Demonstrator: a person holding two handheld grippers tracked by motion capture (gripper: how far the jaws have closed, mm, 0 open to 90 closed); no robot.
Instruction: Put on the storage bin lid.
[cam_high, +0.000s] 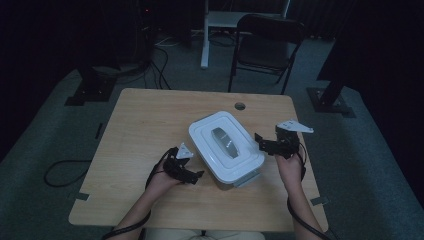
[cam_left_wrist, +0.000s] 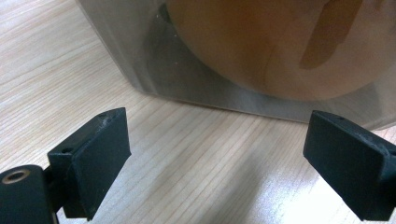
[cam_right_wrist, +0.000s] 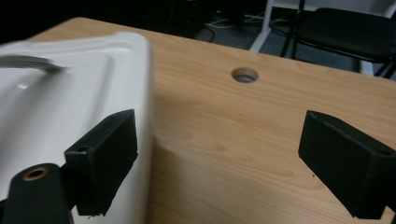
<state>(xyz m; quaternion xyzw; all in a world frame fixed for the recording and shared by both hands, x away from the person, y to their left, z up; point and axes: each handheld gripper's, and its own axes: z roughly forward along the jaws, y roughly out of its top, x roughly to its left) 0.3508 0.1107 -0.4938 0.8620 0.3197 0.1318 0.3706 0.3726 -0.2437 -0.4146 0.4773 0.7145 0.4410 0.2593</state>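
Observation:
A white lidded storage box (cam_high: 226, 146) with a grey handle (cam_high: 224, 141) on its lid lies at an angle in the middle of the wooden table (cam_high: 145, 125). My left gripper (cam_high: 192, 175) sits open at the box's left side, low by the tabletop. In the left gripper view the box's clear wall (cam_left_wrist: 196, 70) stands just beyond the open jaws, with something tan blurred behind it. My right gripper (cam_high: 260, 141) is open at the box's right edge. In the right gripper view the white lid (cam_right_wrist: 70, 107) lies at the left, behind the left jaw.
A round cable hole (cam_high: 240, 106) is in the table's far edge, also the cable hole (cam_right_wrist: 244, 74) ahead of the right gripper. A black folding chair (cam_high: 267, 45) and a white desk leg (cam_high: 205, 35) stand beyond the table. Cables lie on the grey carpet (cam_high: 60, 170) at the left.

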